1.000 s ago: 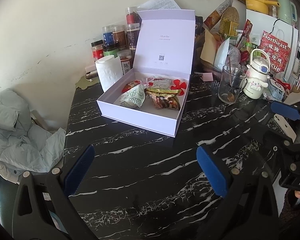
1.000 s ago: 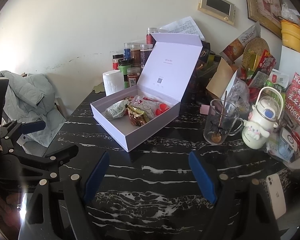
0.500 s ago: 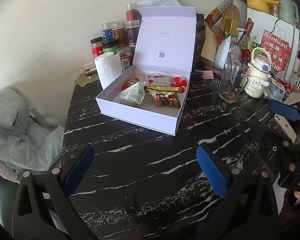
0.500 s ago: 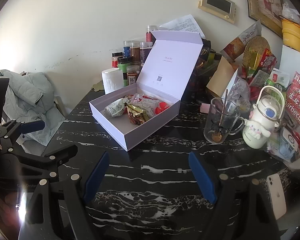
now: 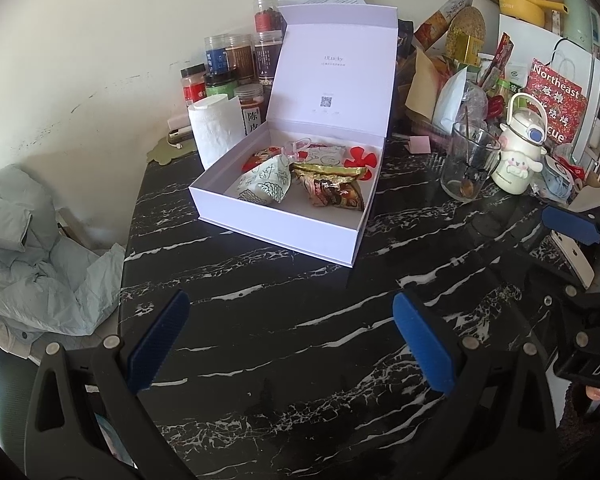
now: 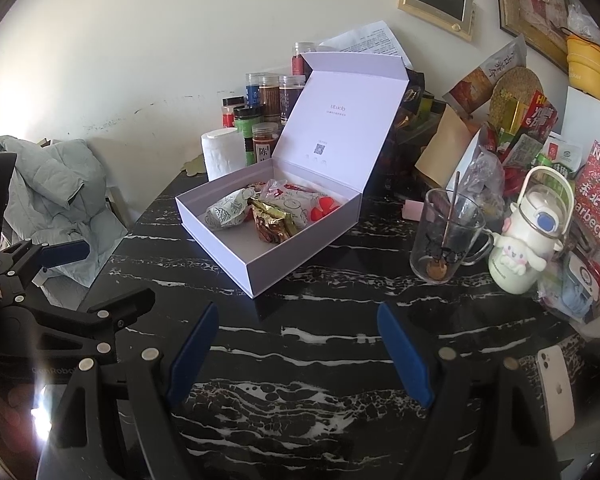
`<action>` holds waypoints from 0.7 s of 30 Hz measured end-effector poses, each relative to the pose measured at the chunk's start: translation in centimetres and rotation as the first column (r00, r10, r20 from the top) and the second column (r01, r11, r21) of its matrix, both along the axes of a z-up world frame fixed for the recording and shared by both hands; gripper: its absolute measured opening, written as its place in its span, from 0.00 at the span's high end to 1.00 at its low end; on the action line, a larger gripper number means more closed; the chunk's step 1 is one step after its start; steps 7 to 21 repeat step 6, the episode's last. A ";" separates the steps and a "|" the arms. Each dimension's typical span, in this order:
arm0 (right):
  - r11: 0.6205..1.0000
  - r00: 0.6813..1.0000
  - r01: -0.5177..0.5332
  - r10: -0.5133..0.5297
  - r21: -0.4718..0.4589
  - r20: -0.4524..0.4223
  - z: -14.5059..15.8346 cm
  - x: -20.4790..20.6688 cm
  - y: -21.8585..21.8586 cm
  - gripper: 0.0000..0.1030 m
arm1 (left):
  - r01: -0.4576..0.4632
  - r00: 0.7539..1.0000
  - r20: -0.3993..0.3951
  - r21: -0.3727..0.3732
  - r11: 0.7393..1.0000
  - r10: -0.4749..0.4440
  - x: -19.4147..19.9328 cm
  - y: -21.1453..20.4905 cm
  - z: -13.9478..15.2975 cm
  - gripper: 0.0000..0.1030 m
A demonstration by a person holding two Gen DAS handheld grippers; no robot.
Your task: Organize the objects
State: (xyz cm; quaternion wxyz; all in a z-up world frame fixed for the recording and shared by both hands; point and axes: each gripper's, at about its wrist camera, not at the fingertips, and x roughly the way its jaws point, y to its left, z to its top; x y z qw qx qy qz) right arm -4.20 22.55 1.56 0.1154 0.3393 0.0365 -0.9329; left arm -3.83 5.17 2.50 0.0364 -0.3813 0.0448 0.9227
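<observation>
The white box (image 5: 284, 216) sits open toward the back left of the black marbled bench (image 5: 300, 320), its lid (image 5: 332, 68) standing upright against the jars (image 5: 236, 60) by the wall, with snack packets (image 5: 328, 190) lying loose on its floor. Nothing else of the task lies on the bare front of the bench, so the step in hand looks like closing the lid or fetching more things to pack. Both tongs hang over the near edge, well apart from the box: the left tongs (image 5: 288, 344) stand wide and empty, and the right tongs (image 6: 298, 356) likewise wide with nothing between them. To close it well, reach one pair to the lid's top edge, tip it forward gently, and steady the box's front wall with the other. Mind the glass mug (image 6: 446, 236) and the white bottle (image 6: 530, 236) along the right edge, and the phone (image 6: 554, 392) near the front right corner.
</observation>
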 end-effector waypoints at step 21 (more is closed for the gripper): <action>1.000 1.000 0.004 -0.004 0.001 0.006 -0.2 -0.2 0.0 0.20 | 0.002 1.000 0.002 -0.007 1.000 -0.002 -0.1 0.0 -0.2 0.01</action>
